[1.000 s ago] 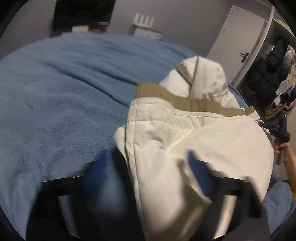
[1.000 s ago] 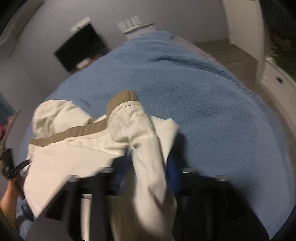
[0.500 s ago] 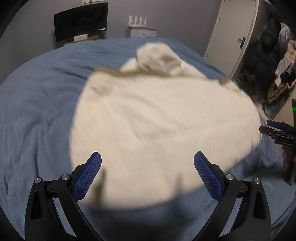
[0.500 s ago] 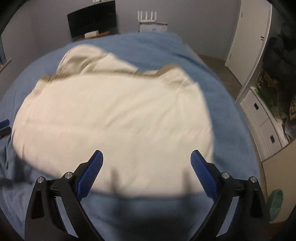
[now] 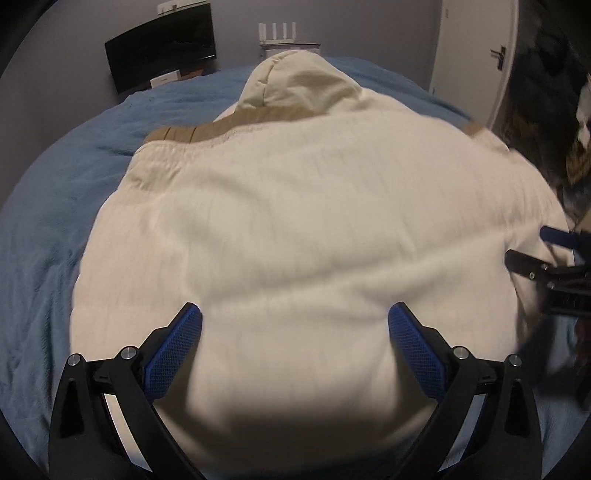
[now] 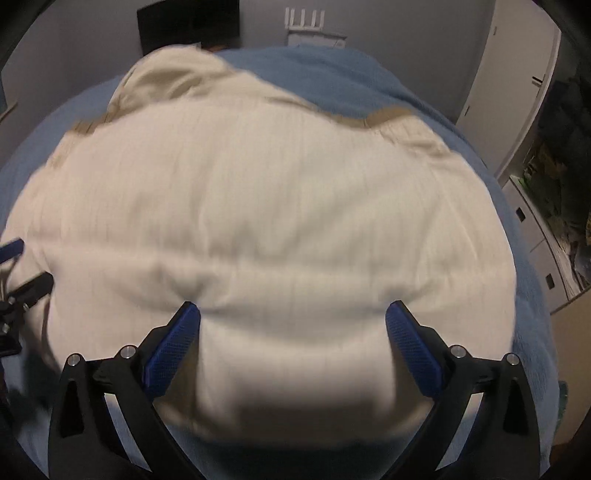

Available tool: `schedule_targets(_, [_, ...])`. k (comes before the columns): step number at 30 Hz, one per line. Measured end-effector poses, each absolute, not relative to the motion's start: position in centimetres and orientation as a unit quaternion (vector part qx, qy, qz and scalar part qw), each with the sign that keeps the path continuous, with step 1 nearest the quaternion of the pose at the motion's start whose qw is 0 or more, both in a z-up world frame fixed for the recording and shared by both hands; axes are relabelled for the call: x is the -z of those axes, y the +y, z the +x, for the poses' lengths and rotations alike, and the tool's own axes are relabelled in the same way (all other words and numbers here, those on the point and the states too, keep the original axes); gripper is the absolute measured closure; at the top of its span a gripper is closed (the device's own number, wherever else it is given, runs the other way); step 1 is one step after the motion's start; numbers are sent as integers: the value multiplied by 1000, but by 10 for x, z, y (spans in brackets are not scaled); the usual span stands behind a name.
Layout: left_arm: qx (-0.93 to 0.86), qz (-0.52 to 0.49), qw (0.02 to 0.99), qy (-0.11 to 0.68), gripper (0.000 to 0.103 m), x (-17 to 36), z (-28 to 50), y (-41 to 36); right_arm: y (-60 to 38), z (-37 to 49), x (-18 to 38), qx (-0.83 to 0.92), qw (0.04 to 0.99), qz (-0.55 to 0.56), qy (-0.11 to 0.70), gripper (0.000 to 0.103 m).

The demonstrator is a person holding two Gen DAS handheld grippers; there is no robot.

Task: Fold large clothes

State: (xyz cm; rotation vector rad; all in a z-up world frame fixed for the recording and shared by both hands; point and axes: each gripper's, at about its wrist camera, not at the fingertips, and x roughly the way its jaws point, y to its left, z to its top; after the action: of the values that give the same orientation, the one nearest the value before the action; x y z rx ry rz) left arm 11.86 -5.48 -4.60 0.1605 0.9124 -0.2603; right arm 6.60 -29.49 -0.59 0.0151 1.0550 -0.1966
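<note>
A large cream hooded jacket [image 5: 295,221] with a tan band [image 5: 207,131] across its shoulders lies folded on the blue bed cover [image 5: 44,229]; its hood [image 5: 295,81] points to the far side. It also fills the right wrist view [image 6: 266,221]. My left gripper [image 5: 294,325] is open and empty over the jacket's near edge. My right gripper [image 6: 292,325] is open and empty over the same edge. The right gripper shows at the right edge of the left wrist view [image 5: 554,266].
A dark screen [image 5: 162,48] and a white router [image 5: 277,35] stand against the far wall. A white door [image 5: 476,51] and hanging clothes [image 5: 554,110] are on the right. White drawers [image 6: 535,229] stand right of the bed.
A second ago both grippers were closed on jacket cloth. They have let go and opened, and the jacket now lies spread flat. Both grippers have moved closer over its near edge.
</note>
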Motion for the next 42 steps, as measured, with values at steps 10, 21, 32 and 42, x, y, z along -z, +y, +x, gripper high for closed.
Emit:
schedule_targets(10, [119, 71, 865, 481, 5, 46, 224, -71, -310, 157, 10, 97, 853, 16, 513, 6])
schedule_targets(21, [93, 71, 862, 493, 5, 59, 282, -80, -333, 210, 33, 101, 834, 51, 540, 6])
schedule_targets(32, [87, 78, 866, 487, 5, 53, 264, -84, -335, 208, 33, 99, 846, 47, 522, 6])
schedule_targets(42, [82, 65, 867, 487, 5, 44, 230, -44, -350, 121, 8, 53, 863, 21, 501, 6])
